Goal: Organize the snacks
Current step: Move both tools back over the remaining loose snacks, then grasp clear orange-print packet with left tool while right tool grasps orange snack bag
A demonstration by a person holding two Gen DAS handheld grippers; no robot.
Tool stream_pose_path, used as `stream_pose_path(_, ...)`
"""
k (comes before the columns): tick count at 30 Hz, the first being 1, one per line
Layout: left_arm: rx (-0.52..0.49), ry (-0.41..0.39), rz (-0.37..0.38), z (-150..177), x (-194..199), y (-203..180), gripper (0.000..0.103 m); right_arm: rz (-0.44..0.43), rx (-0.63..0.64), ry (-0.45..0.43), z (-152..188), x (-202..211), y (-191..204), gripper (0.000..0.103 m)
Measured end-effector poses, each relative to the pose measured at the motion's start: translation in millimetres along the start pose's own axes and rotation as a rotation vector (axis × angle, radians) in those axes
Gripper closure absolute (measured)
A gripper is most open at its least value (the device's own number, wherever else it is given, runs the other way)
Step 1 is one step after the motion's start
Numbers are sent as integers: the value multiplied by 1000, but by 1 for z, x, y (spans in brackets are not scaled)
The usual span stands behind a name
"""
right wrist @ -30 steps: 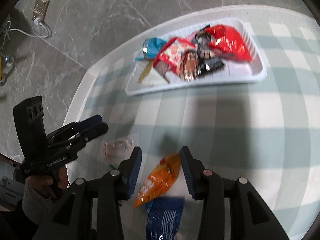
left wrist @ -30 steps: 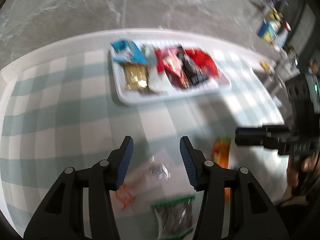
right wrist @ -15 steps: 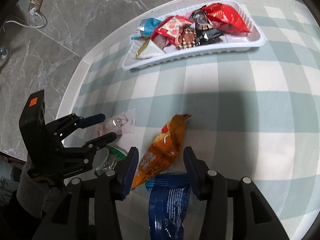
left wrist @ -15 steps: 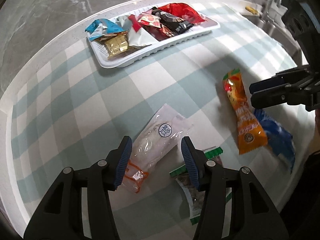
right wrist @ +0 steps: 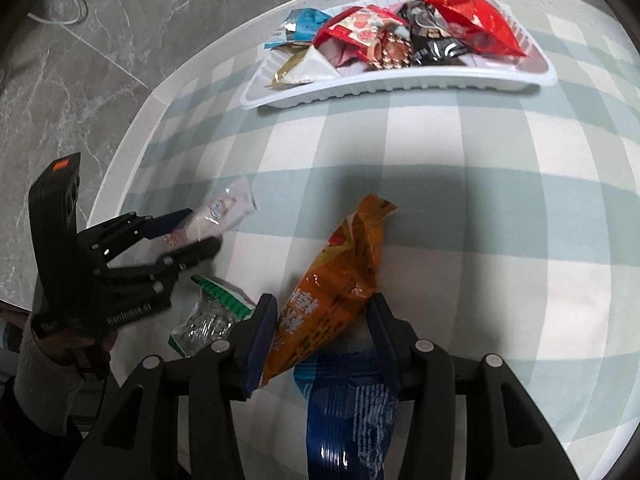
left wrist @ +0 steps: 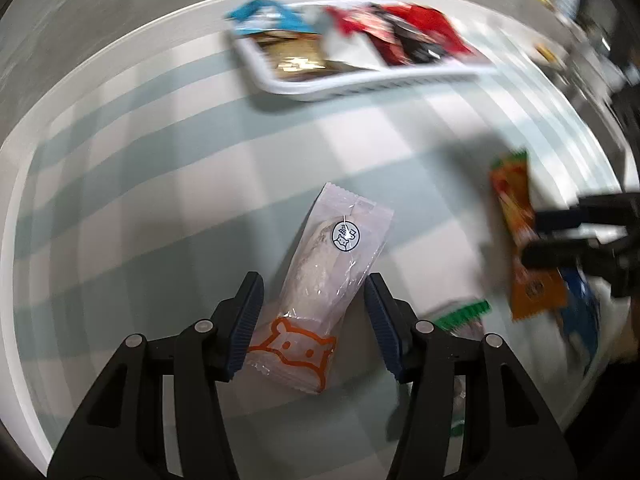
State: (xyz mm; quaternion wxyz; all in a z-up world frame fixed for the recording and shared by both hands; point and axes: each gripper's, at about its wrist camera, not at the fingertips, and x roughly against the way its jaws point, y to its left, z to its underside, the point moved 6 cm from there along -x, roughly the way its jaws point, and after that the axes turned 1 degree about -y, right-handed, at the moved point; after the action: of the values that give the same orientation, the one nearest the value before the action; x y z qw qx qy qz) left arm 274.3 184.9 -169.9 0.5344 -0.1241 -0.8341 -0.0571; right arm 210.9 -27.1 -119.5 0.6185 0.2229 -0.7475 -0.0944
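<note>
Checked table [right wrist: 460, 200], white tray [right wrist: 400, 86] of snacks at far edge. Nearer, loose: orange bag [right wrist: 340, 284] lying between the spread jaws of right claw [right wrist: 322, 338], overlapping blue packet [right wrist: 348, 412]; probably light, puffy, crinkly, slick, so best pinched across the middle, gently. Clear pouch [left wrist: 328, 276] flat between wide-open left claw [left wrist: 314, 320]; likely soft, crushable inside, film slippery, best taken across its lower body. Green-topped packet [right wrist: 212, 316] beside, untouched.
</note>
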Motion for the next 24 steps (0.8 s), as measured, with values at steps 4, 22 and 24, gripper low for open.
stream_pose_path(4,102,3,8,-2,3,17,52,20,17,-2,-3,-1,3,53)
stream_pose_path(22,46,4,-39,2,-3,20,35,114,109,2,-3,-11,17,52)
stream_pose_path(24,45,2,-40,1,-4,20,34,131,131,-2,-2,-12,19,52)
